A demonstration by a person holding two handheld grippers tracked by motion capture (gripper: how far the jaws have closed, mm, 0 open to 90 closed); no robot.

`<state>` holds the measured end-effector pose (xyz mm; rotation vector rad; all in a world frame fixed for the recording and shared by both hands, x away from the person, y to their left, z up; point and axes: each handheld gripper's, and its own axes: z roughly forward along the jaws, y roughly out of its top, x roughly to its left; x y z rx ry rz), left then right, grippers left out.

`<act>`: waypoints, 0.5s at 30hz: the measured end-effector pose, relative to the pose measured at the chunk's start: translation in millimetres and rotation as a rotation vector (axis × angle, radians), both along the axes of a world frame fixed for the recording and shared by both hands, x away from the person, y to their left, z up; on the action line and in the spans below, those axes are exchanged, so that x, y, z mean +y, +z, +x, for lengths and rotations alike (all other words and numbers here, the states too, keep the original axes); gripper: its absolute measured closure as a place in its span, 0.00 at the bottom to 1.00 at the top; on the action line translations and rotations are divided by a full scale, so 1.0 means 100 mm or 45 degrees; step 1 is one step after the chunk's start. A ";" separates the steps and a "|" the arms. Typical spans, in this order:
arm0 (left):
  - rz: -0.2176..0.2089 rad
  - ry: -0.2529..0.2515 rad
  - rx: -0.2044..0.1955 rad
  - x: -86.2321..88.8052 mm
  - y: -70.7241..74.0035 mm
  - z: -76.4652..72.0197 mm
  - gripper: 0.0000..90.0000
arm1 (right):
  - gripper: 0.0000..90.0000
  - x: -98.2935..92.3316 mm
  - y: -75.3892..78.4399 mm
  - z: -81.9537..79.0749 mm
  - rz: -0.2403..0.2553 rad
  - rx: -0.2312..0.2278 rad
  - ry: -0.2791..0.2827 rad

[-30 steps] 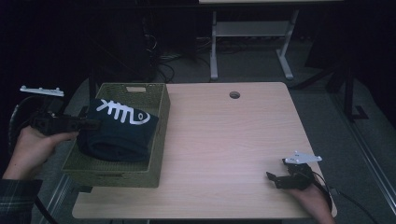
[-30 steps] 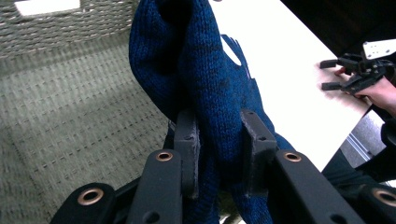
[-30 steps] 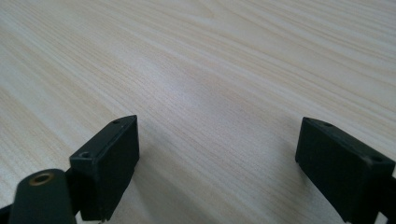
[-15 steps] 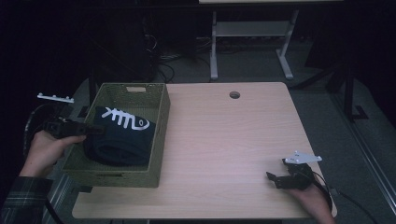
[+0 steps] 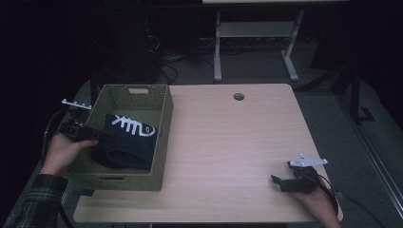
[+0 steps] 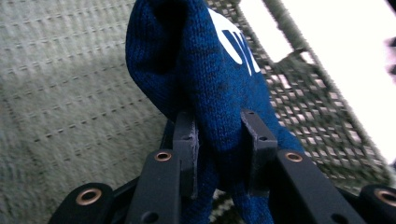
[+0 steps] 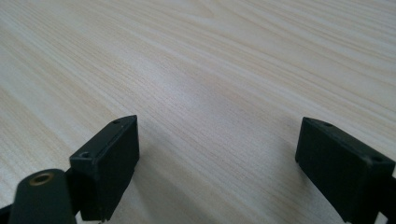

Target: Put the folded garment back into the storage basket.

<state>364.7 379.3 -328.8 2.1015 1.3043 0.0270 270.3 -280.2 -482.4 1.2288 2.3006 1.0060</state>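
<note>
1. High view: the dark navy knitted garment with a white fishbone print lies inside the olive-green woven rectangular basket, which stands on the left part of the pale wood-grain bench. The left gripper reaches over the basket's left wall and meets the garment's near-left edge. The basket's left side appears to overhang the bench edge; judging from that, a hard sideways tug on the cloth could drag or tip the basket off.

2. High view, right side: the right gripper rests near the bench's front right corner, well apart from the basket. It offers no help in steadying the basket if it shifts.

3. Left gripper view: the black fingers are clamped on a thick fold of the navy knit, which bulges up between them, with the basket's woven floor and mesh wall just behind. The risk, as a judgement, is that loose knit catches on the open weave as the gripper backs away, so the garment gets pulled back out or left draped over the rim. Opening too little could leave the cloth hooked on a pad.

4. Right gripper view: the fingers stand wide apart over bare bench, holding nothing; little can go wrong here.
</note>
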 end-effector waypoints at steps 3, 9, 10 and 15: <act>0.056 0.013 0.008 0.00 -0.07 0.05 0.78 | 0.15 0.00 0.00 0.00 0.001 0.000 0.000; 0.176 0.044 -0.005 -0.01 -0.16 0.13 0.77 | 0.15 0.00 0.00 0.00 0.000 0.000 0.000; 0.190 0.053 -0.006 -0.01 -0.17 0.14 0.76 | 0.15 0.00 0.00 0.00 0.000 0.000 0.000; 0.267 0.082 -0.017 0.02 -0.21 0.21 0.73 | 0.15 0.00 0.00 0.00 0.000 -0.001 0.000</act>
